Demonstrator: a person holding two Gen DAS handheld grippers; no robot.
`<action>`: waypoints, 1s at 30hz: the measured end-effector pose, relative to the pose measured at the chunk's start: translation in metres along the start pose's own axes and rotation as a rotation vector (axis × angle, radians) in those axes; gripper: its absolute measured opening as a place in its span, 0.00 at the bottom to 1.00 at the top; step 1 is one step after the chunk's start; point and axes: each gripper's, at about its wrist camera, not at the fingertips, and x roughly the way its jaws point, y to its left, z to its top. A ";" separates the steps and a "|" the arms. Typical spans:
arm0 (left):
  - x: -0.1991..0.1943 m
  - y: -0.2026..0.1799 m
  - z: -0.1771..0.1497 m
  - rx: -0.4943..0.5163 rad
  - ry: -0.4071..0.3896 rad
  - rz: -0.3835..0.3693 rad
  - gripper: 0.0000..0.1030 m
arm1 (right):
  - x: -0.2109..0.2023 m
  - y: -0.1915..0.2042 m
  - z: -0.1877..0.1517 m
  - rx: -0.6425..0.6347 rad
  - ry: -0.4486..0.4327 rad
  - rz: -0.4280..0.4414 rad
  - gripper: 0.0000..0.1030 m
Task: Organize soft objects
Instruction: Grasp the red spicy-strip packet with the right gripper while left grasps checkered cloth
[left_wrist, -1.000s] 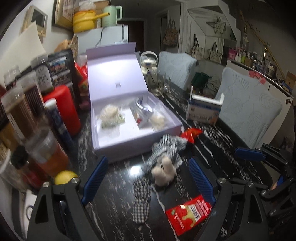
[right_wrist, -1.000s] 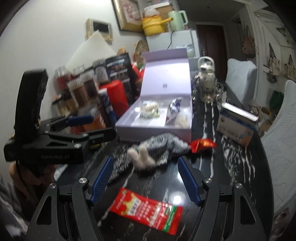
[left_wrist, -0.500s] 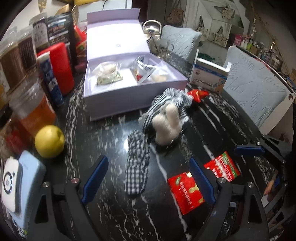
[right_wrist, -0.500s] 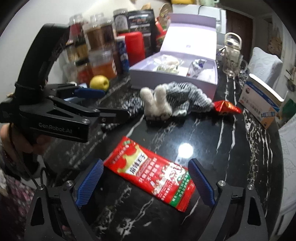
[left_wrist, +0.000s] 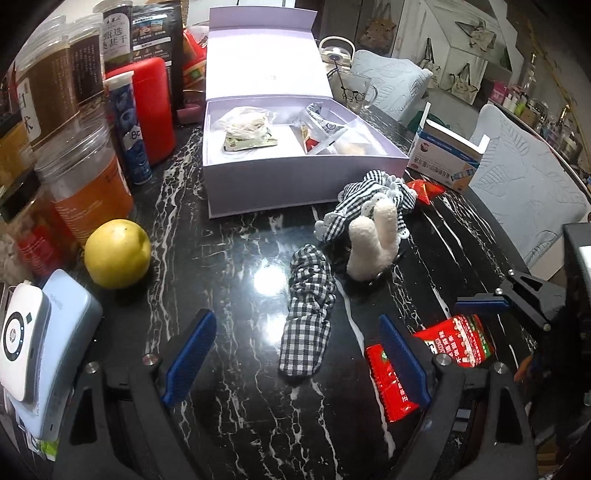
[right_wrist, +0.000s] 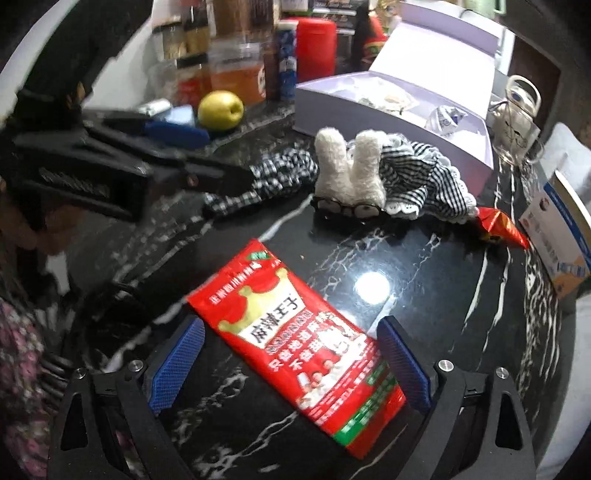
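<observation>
My left gripper (left_wrist: 293, 354) hangs low over the near part of the table with its blue-padded fingers (left_wrist: 188, 349) spread wide and nothing clamped between them. My right gripper (right_wrist: 290, 363) sits lower and further toward the table's right side, its jaws equally wide apart, pads (right_wrist: 404, 363) just above the surface, not closed on anything. From the right wrist camera the left tool shows blurred at the left, and what I take to be my left hand (right_wrist: 22, 229) wraps its handle, though that patch is too smeared to be certain.
</observation>
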 end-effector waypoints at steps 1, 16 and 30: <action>0.000 0.001 0.000 -0.007 -0.002 -0.003 0.87 | 0.004 -0.004 0.000 0.025 0.021 0.001 0.93; 0.022 -0.002 0.002 0.026 0.039 -0.016 0.87 | -0.008 -0.061 -0.005 0.429 -0.061 -0.003 0.31; 0.041 -0.007 0.005 0.084 0.024 0.024 0.41 | -0.013 -0.041 -0.008 0.358 -0.031 -0.027 0.75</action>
